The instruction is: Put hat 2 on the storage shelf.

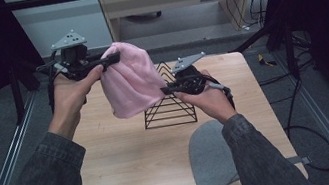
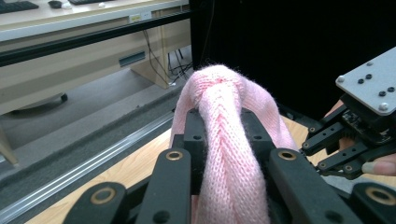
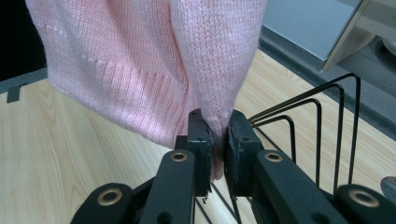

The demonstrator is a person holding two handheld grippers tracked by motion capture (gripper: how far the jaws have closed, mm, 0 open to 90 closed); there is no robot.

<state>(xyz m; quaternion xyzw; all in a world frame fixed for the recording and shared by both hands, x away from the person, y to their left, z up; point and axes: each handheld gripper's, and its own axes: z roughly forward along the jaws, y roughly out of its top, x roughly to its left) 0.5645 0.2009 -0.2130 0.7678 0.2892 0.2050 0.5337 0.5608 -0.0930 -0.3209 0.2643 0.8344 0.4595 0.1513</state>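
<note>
A soft pink knitted hat [image 1: 130, 80], ribbed near its hem, hangs in the air above a black wire rack [image 1: 168, 103] of triangular loops. The left gripper [image 1: 113, 58] pinches a thick fold up left of the rack; the right gripper [image 1: 166, 90] clamps an edge directly over it.

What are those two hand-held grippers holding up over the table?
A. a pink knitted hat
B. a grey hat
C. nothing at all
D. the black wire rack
A: the left hand-held gripper and the right hand-held gripper each pinch the pink knitted hat in the air, while the grey hat lies flat on the table and the black wire rack stands untouched.
</note>
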